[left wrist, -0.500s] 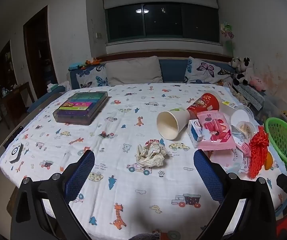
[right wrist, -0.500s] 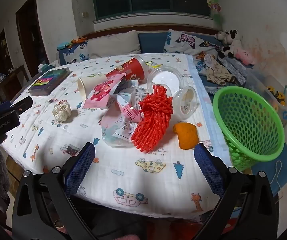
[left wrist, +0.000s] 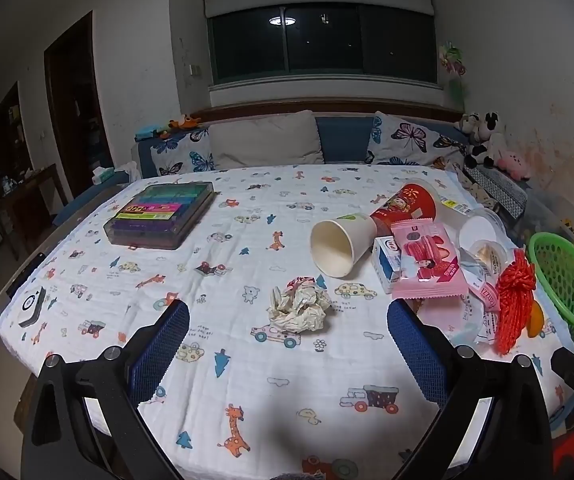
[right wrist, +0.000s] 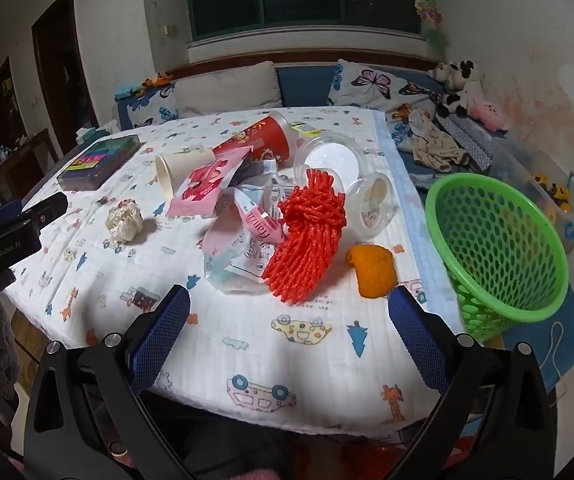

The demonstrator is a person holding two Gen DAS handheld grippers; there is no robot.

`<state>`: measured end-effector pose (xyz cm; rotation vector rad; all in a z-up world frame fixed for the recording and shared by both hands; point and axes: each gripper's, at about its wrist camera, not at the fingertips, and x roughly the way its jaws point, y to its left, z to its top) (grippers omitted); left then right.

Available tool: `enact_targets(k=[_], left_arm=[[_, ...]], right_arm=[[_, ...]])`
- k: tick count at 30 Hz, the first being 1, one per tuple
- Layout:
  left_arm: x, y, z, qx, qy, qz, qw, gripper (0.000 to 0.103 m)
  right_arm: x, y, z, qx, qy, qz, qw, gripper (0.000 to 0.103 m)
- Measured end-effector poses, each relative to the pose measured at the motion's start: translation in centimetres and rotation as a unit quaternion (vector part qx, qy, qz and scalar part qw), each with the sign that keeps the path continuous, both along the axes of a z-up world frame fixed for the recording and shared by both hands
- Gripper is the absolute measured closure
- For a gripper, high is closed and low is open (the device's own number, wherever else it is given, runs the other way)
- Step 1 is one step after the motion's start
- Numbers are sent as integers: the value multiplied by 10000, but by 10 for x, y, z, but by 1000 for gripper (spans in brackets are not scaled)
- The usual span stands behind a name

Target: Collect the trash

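Left gripper [left wrist: 287, 344] hovering spread wide, empty, above near tabletop edge; crumpled white paper ball [left wrist: 299, 308] lying just beyond fingertips. Right gripper [right wrist: 289, 326] gaping wide, touching nothing; red foam fruit net [right wrist: 307, 236] sitting ahead, green plastic mesh basket [right wrist: 499, 248] standing right.

A crumpled paper ball [left wrist: 299, 309] lies on the tablecloth [left wrist: 223, 264], ahead of the wide-apart jaws.

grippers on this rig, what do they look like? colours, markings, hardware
Both match: the left gripper and right gripper have black angular plastic finger arms with silver screws and blue mesh-textured pads. Seen from the right wrist camera, the left unit's black body carries faint pale lettering. No cables or sleeves visible.
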<state>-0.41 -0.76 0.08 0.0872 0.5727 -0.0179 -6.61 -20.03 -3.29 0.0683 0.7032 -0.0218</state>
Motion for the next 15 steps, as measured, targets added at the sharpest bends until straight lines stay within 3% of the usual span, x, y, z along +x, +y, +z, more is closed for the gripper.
enact_targets(k=[15], left_arm=[[3, 4, -3, -19, 49, -22, 10000, 7]], right_arm=[[-1, -1, 1, 16, -15, -2, 10000, 5]])
